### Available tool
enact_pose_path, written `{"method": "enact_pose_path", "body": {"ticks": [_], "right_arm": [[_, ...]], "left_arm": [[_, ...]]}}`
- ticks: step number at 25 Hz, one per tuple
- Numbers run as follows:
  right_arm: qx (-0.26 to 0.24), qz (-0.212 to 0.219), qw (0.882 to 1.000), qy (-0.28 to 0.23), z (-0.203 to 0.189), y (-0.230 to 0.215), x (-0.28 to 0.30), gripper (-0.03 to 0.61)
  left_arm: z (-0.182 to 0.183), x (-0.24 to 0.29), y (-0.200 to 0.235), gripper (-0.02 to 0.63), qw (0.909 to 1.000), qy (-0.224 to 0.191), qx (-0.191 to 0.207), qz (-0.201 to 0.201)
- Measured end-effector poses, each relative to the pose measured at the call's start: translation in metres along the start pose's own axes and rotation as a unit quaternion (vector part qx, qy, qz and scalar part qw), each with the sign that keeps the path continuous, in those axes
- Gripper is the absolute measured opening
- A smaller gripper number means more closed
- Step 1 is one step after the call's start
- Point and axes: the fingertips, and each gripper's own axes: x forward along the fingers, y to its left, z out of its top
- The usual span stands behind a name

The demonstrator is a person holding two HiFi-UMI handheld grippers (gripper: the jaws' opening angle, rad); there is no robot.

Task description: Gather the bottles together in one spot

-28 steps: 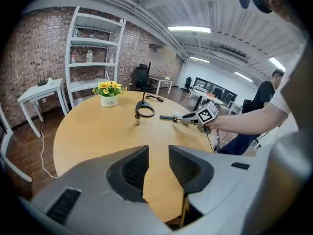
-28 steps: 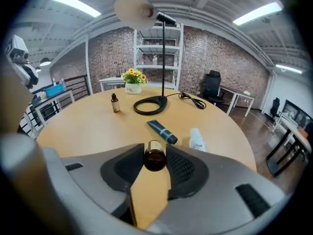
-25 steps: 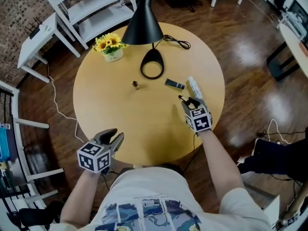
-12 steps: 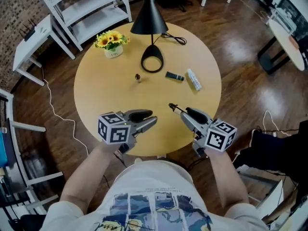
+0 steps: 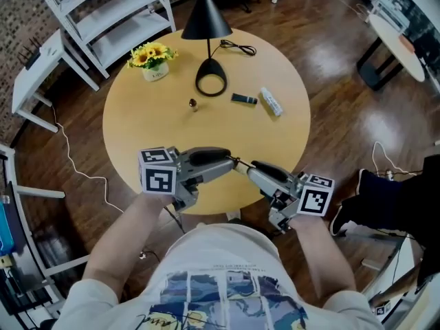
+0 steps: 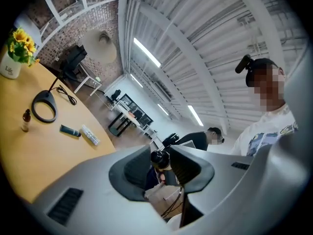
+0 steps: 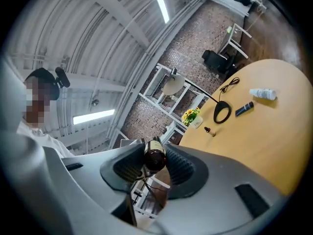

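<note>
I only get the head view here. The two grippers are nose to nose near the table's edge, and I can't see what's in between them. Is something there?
Observer: Yes. The right gripper view shows a small brown bottle clamped in the jaws of the right gripper.
Operator: Does the other one have it too?
Observer: No. In the left gripper view the bottle's dark end sits between the jaws of the left gripper, which have just been opening. A gap shows on one side of it.
Operator: Is anybody else around?
Observer: Yes. The left gripper view shows a second person in a dark top, in the background.
</note>
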Motion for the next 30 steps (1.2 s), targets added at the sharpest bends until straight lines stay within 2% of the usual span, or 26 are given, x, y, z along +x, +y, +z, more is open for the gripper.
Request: {"method": "enact_pose_path", "body": {"ticks": [2,7,15,17,20,23,25,27,30], "right_arm": [[0.014,0.005,1.0,-0.003,-0.004,0.002,0.0,0.143],[0.031,0.012,0.999,-0.002,-0.015,0.004,0.003,0.143],[-0.037,-0.054,0.998,-0.01,-0.007,-0.014,0.007,0.174],[-0.047,-0.07,0.996,-0.008,-0.005,-0.019,0.006,0.206],[-0.079,-0.095,0.992,0.002,-0.004,-0.025,0.0,0.206],[-0.145,-0.141,0.979,0.027,-0.007,-0.036,-0.011,0.206],[-0.183,-0.167,0.968,0.047,-0.009,-0.044,-0.018,0.206],[-0.203,-0.183,0.96,0.064,-0.01,-0.054,-0.025,0.206],[-0.214,-0.195,0.954,0.078,-0.01,-0.068,-0.032,0.206]], "left_arm": [[-0.001,-0.002,0.0,0.1,1.0,0.005,-0.002,0.0],[-0.005,-0.007,-0.002,0.094,0.9996,0.027,0.003,-0.006],[0.013,-0.011,0.011,0.077,0.9949,0.082,0.044,0.038],[0.02,-0.015,0.022,0.077,0.9928,0.092,0.051,0.057],[0.026,-0.021,0.043,0.077,0.9874,0.104,0.064,0.101],[0.029,-0.027,0.069,0.077,0.9774,0.118,0.084,0.154],[0.031,-0.029,0.089,0.077,0.9673,0.13,0.1,0.193],[0.032,-0.029,0.11,0.077,0.9542,0.14,0.12,0.235],[0.034,-0.025,0.141,0.077,0.9316,0.155,0.154,0.291]]}}
